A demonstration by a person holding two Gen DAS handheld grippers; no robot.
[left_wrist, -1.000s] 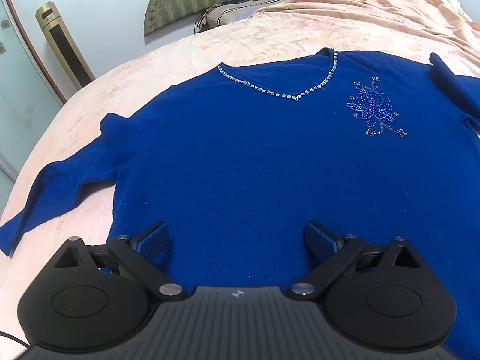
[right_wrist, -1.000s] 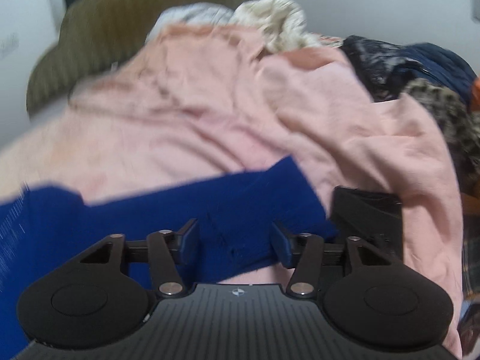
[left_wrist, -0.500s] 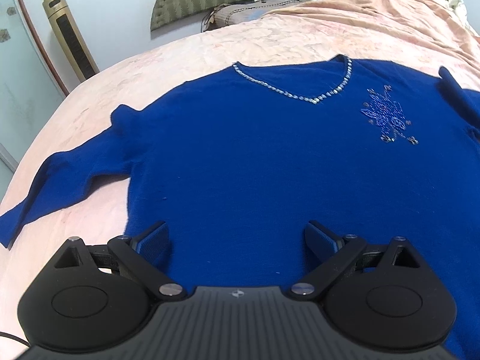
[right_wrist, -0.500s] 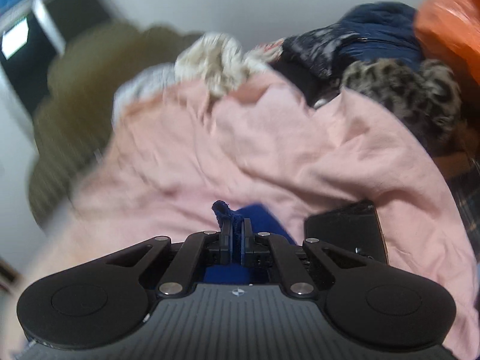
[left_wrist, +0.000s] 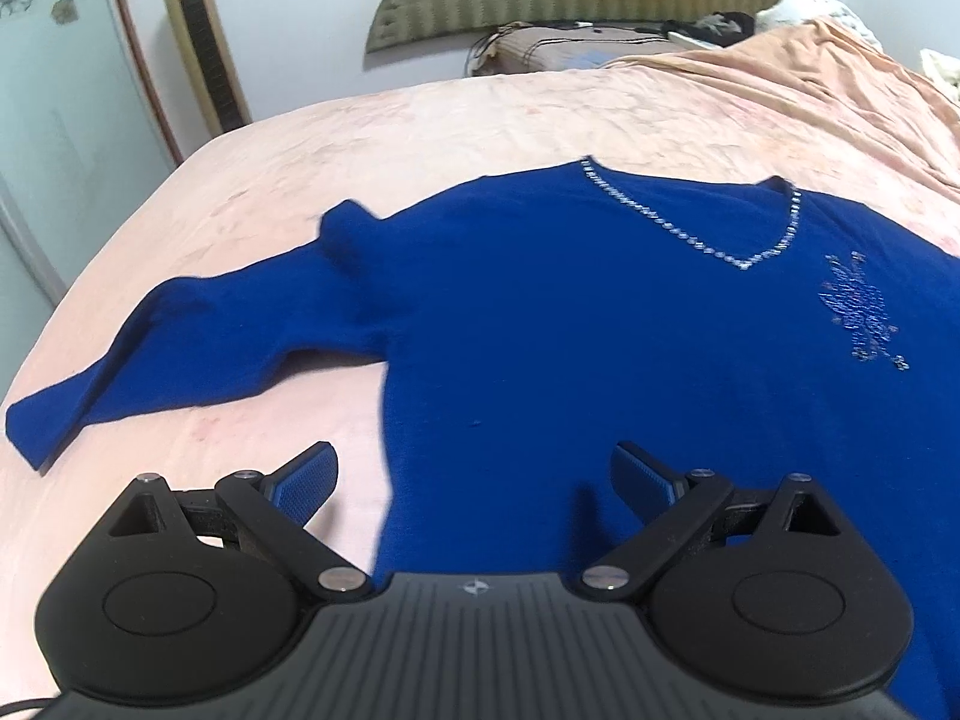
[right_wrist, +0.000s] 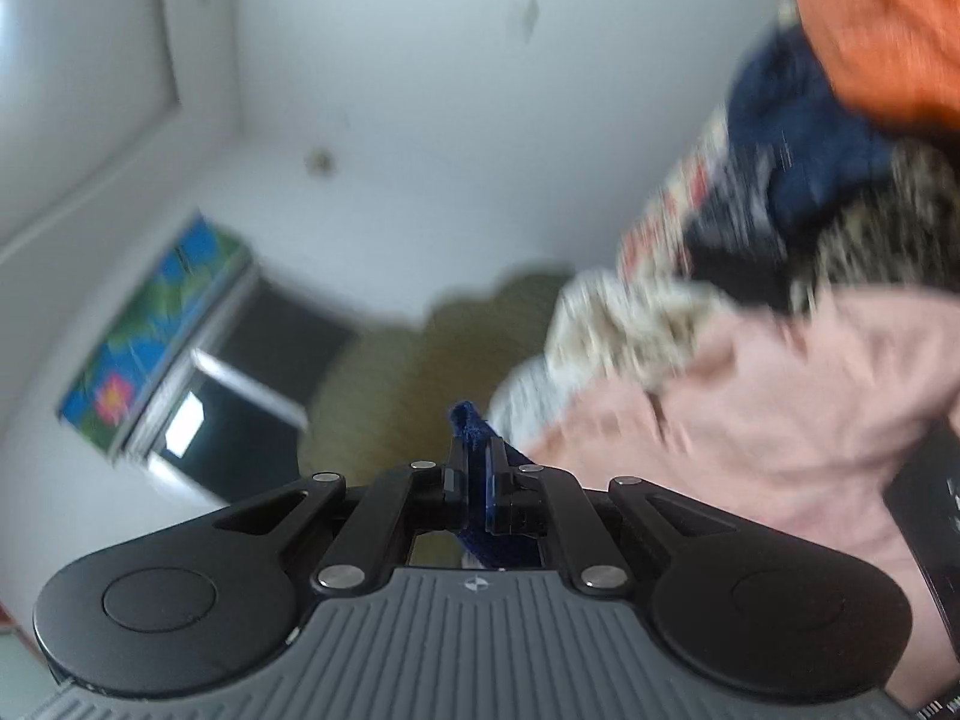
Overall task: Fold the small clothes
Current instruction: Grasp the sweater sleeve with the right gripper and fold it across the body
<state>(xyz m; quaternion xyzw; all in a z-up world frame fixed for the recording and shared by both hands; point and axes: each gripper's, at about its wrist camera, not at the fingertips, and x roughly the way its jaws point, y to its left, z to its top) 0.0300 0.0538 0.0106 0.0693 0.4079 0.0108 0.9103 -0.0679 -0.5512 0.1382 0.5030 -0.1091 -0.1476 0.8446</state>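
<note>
Blue knit is pinched between the right gripper (right_wrist: 474, 474) jaws, which have just closed on the sleeve and carried it up off the bed, a sign the first fold has begun. Left gripper (left_wrist: 474, 480) jaws stand apart and empty above the sweater (left_wrist: 600, 324), which lies flat on the pink bed (left_wrist: 252, 180), its other sleeve (left_wrist: 150, 354) now in fuller view.

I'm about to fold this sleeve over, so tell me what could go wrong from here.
1. The right gripper pinches only a narrow edge of the blue sweater sleeve; it may slip out mid-fold.
2. The left gripper hangs open over the blue sweater body, pinning nothing, so pulling the sleeve could drag the whole garment across the pink bedsheet.
3. The beaded flower and rhinestone neckline could snag on the knit if the sleeve lands there.
</note>
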